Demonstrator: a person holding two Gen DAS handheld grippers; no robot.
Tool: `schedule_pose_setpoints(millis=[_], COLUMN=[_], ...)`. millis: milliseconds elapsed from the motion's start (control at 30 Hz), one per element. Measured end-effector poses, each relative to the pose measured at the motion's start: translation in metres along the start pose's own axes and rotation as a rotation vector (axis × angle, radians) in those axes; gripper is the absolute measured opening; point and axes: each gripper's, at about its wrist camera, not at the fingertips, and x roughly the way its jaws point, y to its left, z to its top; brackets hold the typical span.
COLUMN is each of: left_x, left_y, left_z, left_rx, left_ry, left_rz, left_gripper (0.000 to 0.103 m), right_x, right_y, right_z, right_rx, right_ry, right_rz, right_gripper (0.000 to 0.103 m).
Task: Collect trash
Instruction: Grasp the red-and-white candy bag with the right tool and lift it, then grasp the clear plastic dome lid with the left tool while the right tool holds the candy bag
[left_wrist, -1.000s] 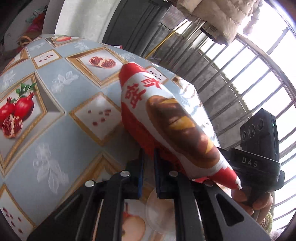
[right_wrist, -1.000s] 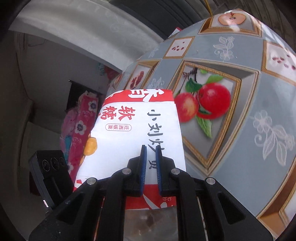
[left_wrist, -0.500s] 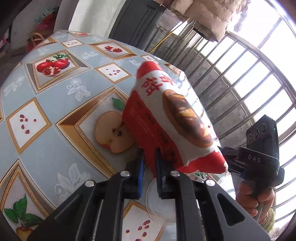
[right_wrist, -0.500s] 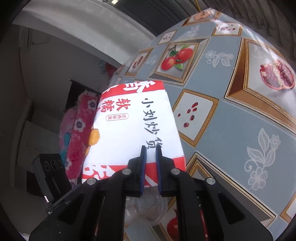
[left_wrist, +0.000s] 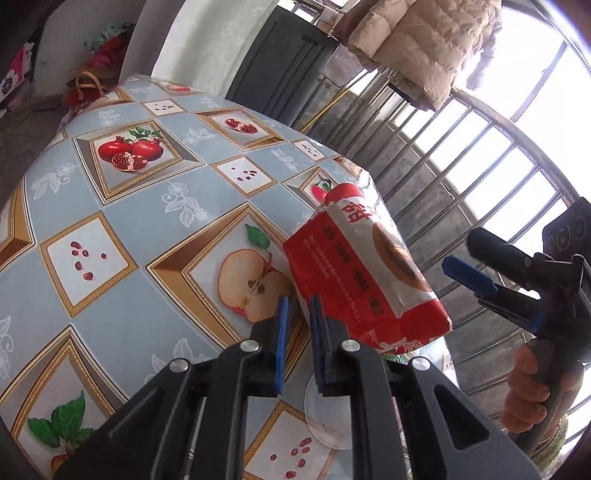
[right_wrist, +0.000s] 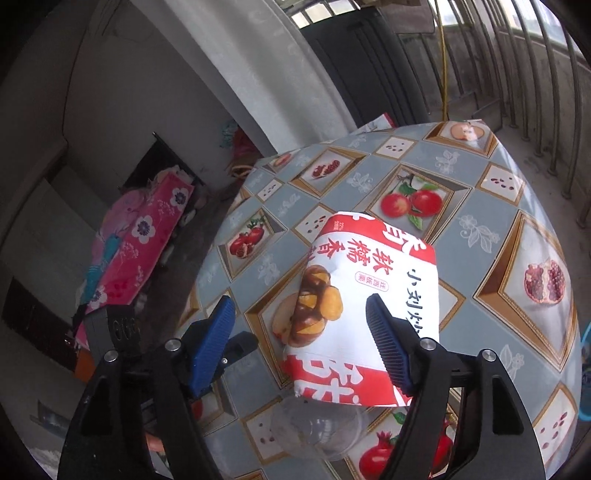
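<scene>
My left gripper (left_wrist: 296, 321) pinches only the bag (left_wrist: 364, 273) edge; right gripper (right_wrist: 301, 338) spread wide. Bag may slip.

Left gripper (left_wrist: 296, 314) pinches the red snack bag (left_wrist: 364, 273) at its lower edge; right gripper (left_wrist: 476, 258) gapes at three o'clock.

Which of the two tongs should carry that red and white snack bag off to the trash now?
The left. The left tongs are closed on the chestnut snack bag's edge and hold it above the table. The right tongs are wide open, gripping nothing, so they would need to regrasp.
</scene>
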Motion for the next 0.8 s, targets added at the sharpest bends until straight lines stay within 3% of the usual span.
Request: schedule_pose_setpoints(millis=[200,300,467,567,633,700,800], left_x=[-0.005,-0.012,-0.030,-0.039,-0.044,-0.045,-0.041], left_y=[0.010,0.012,0.007,-0.003,-0.011,-0.022,-0.041], left_z=[-0.001,-0.003,-0.008,-0.013,-0.016,-0.019,-0.023], left_rx=[-0.012,0.000,0.055,0.097,0.119,0.146,0.229], left_ry=[-0.003,-0.011,-0.046,-0.042,-0.038,-0.024,-0.001], left_rz=[0.024,0.031,-0.036,-0.114,-0.166,-0.191,-0.190], left_gripper=[0.011,0.011,0.013,0.030,0.054,0.068,0.078], right_x=[0.054,0.065,0.047,0.025,0.010,-0.004,-0.020], right_y=[0.010,0.004,-0.009,-0.019,-0.031,-0.044,-0.065], right_z=[-0.001,-0.006,-0.008,-0.007,-0.006,-0.005,-0.008], right_rx=[-0.106,-0.106,-0.071,-0.046,-0.015,0.025,0.093], right_ry=[0.107,0.150,0.119,0.067,0.032,0.004,-0.022], right_rz=[-0.172,-0.200,-0.180,-0.174,-0.165,-0.166,-0.156], right_gripper=[0.073,0.049,0.026,0.021,0.020,0.019,0.017])
